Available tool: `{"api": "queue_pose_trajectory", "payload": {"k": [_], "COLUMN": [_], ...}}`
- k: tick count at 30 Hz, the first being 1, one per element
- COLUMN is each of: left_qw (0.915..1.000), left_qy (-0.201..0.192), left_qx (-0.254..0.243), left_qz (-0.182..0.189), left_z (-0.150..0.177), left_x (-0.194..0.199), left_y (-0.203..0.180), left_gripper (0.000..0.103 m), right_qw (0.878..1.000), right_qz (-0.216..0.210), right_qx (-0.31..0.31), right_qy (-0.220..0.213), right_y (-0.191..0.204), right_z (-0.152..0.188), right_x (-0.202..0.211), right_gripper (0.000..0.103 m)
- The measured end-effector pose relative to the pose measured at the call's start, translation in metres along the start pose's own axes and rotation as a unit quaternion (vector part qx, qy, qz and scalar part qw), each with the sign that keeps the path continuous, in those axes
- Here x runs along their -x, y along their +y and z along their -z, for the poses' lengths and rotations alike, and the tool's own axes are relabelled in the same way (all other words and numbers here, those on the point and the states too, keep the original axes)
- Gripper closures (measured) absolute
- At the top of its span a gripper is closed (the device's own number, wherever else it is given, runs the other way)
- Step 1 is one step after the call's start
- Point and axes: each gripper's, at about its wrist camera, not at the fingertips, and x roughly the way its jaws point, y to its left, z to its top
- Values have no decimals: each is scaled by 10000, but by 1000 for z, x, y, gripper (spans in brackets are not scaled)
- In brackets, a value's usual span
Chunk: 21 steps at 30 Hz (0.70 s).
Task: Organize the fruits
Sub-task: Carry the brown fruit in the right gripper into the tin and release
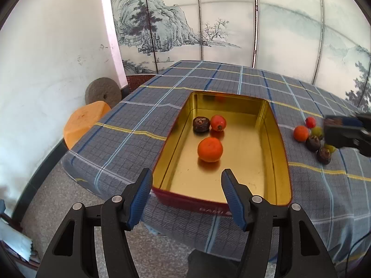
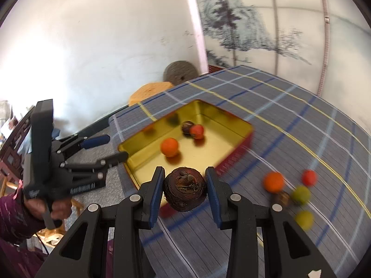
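Three fruits [image 1: 210, 149] were held in the tin [image 1: 276, 125]; right gripper [image 2: 185, 191] jaws were clamped on a brown fruit [image 2: 185, 188], left gripper [image 1: 187, 193] jaws apart.

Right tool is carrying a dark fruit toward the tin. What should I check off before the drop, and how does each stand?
1. Dark fruit held between both right tool fingers: ok.
2. Fruit over the tin: not ok, only at its near edge.
3. Free floor in tin beside the orange: ok.
4. Left tool open, holding nothing: ok.
5. Left tool out of the drop path: cannot tell.
6. Loose fruits left on the cloth: ok, several.
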Motion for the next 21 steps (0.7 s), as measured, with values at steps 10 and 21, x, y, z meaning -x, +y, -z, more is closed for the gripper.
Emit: {"api": "queue_pose_trajectory", "payload": {"k": [10, 21], "left_qw": [9999, 9998], "left_qy": [38, 132], "left_qx": [-32, 30], "left_qz": [-133, -175], "left_z": [11, 19], "left_x": [1, -3], "left_y": [14, 23], "left_gripper": [39, 35], "right_qw": [9980, 9958], "right_qz": [-128, -16], "right_qx": [285, 237], "right_qy": [547, 880], "right_y": [22, 16], "right_z": [-21, -13], "right_x": [-70, -106], "right_gripper": [69, 69]}}
